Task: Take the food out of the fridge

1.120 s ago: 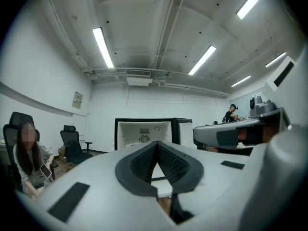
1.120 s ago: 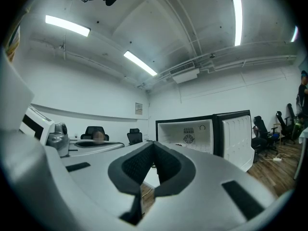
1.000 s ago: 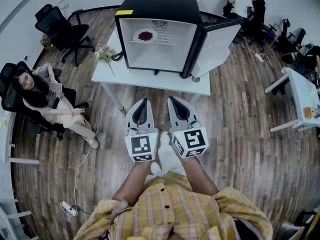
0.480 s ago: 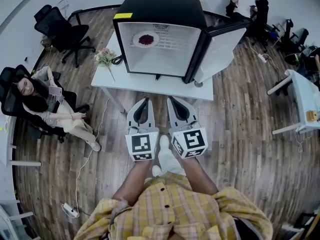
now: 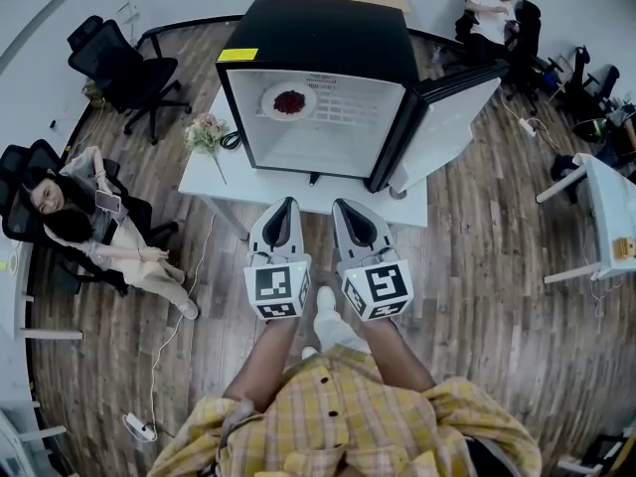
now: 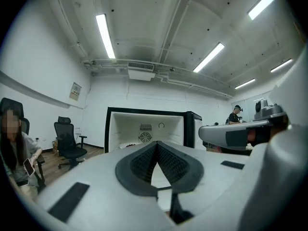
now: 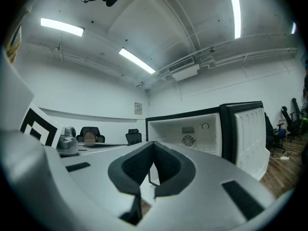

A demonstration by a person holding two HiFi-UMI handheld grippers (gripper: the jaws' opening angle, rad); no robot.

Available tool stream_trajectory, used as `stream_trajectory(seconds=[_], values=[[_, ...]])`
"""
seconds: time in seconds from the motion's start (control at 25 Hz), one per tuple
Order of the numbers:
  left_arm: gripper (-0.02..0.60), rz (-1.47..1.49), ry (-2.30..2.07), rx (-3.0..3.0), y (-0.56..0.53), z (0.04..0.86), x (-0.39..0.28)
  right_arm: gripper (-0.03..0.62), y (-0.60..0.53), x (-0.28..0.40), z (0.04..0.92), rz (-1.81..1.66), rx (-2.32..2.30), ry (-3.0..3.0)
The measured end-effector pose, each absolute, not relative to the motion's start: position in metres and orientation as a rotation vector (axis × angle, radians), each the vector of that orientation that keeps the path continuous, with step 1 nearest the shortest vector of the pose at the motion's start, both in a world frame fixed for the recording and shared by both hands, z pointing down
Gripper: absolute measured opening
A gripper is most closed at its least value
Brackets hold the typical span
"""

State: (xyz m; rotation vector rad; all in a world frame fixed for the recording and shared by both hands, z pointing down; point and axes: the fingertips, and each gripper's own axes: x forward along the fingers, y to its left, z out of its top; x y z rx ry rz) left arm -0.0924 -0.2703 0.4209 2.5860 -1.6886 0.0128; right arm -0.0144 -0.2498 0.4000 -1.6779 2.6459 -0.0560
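A black mini fridge (image 5: 316, 28) stands on a white table (image 5: 214, 172), its door (image 5: 445, 117) swung open to the right. On its upper shelf at the left lies a white plate of red food (image 5: 289, 101). My left gripper (image 5: 281, 207) and right gripper (image 5: 344, 207) are side by side in front of the table, short of the fridge, both shut and empty. The left gripper view shows the shut jaws under the open fridge (image 6: 144, 128), and the right gripper view shows the fridge (image 7: 192, 129) and its door (image 7: 249, 134).
A person sits in a chair (image 5: 84, 217) at the left, beside an empty office chair (image 5: 124, 63). Flowers (image 5: 206, 129) lie on the table's left corner. Another person (image 5: 494, 6) sits at the back right. A white desk (image 5: 601, 192) stands at the right. A cable (image 5: 164, 316) runs over the wooden floor.
The fridge and table have come nearer and look larger in the head view. Both grippers stay shut, side by side.
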Motion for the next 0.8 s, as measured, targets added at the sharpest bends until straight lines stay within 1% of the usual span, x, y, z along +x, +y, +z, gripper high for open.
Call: stream_trajectory(seconds=[0.64, 0.72, 0.8], values=[[0.011, 0.032, -1.655, 2.497, -0.388, 0.44, -0.079, 0.006, -0.343, -0.005, 0.413, -0.163, -1.585, 2.698], [0.032, 0.022, -1.623, 2.469, -0.4, 0.446, -0.077, 0.006, -0.352, -0.002, 0.414, -0.191, -1.569, 2.697], [0.077, 0.017, -1.591, 2.44, -0.41, 0.453, -0.076, 0.006, -0.361, 0.0, 0.415, -0.203, -1.562, 2.699]])
